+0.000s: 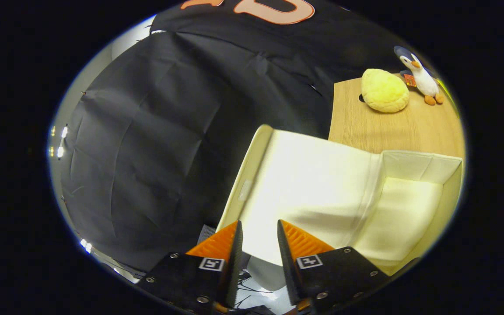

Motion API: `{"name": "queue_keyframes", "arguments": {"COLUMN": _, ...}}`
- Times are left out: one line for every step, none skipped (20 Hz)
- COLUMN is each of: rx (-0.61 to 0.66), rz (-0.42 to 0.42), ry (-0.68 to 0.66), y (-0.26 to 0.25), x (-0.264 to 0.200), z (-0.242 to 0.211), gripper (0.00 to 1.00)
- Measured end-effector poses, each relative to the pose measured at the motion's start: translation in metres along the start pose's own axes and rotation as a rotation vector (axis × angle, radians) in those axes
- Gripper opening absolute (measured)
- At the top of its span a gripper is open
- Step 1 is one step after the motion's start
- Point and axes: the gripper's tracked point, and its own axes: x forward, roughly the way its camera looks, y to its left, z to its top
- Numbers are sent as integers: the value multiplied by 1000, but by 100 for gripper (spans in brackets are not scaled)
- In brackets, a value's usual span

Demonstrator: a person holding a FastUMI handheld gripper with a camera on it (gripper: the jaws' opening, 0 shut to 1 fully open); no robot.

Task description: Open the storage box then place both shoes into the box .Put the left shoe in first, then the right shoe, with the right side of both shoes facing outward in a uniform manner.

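- storage box (409, 210) sits open just ahead of the fingers, lid (309, 183) flipped back, so the inside's clear for shoes
- gripper (259, 238) is parted, holding nothing
- yellow plush (384, 90) and penguin toy (420, 76) sit on the wooden table (392, 127) beyond

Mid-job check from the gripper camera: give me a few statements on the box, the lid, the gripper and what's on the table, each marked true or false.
1. The storage box is open, its lid swung back. True.
2. A shoe already lies in the box. False: its inside is bare.
3. The gripper is shut on the lid. False: the fingers stand apart, with the lid's edge in the gap between them, not pressed.
4. A yellow plush sits on the wooden table beyond the box. True.
5. A toy penguin stands inside the box. False: it is on the table, beside the yellow plush.
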Motion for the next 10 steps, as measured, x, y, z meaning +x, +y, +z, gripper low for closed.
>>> {"name": "queue_keyframes", "arguments": {"rx": -24, "rz": -17, "ry": -18, "y": -10, "x": -10, "z": 2, "gripper": 56}}
{"name": "queue_keyframes", "arguments": {"rx": -47, "rz": -41, "ry": -36, "y": -17, "x": -19, "z": 6, "gripper": 67}}
{"name": "queue_keyframes", "arguments": {"rx": -71, "rz": -72, "ry": -53, "y": -23, "x": -29, "z": 8, "gripper": 77}}
{"name": "queue_keyframes", "arguments": {"rx": -93, "rz": -104, "ry": -69, "y": -33, "x": -38, "z": 11, "gripper": 81}}
{"name": "queue_keyframes", "arguments": {"rx": -115, "rz": -136, "ry": -87, "y": -47, "x": -50, "z": 14, "gripper": 85}}
{"name": "queue_keyframes", "arguments": {"rx": -136, "rz": -166, "ry": -103, "y": -60, "x": -61, "z": 16, "gripper": 86}}
{"name": "queue_keyframes", "arguments": {"rx": -160, "rz": -203, "ry": -117, "y": -76, "x": -71, "z": 17, "gripper": 88}}
{"name": "queue_keyframes", "arguments": {"rx": -189, "rz": -243, "ry": -126, "y": -92, "x": -81, "z": 17, "gripper": 88}}
{"name": "queue_keyframes", "arguments": {"rx": -222, "rz": -280, "ry": -129, "y": -107, "x": -91, "z": 17, "gripper": 90}}
{"name": "queue_keyframes", "arguments": {"rx": -252, "rz": -313, "ry": -130, "y": -121, "x": -103, "z": 15, "gripper": 90}}
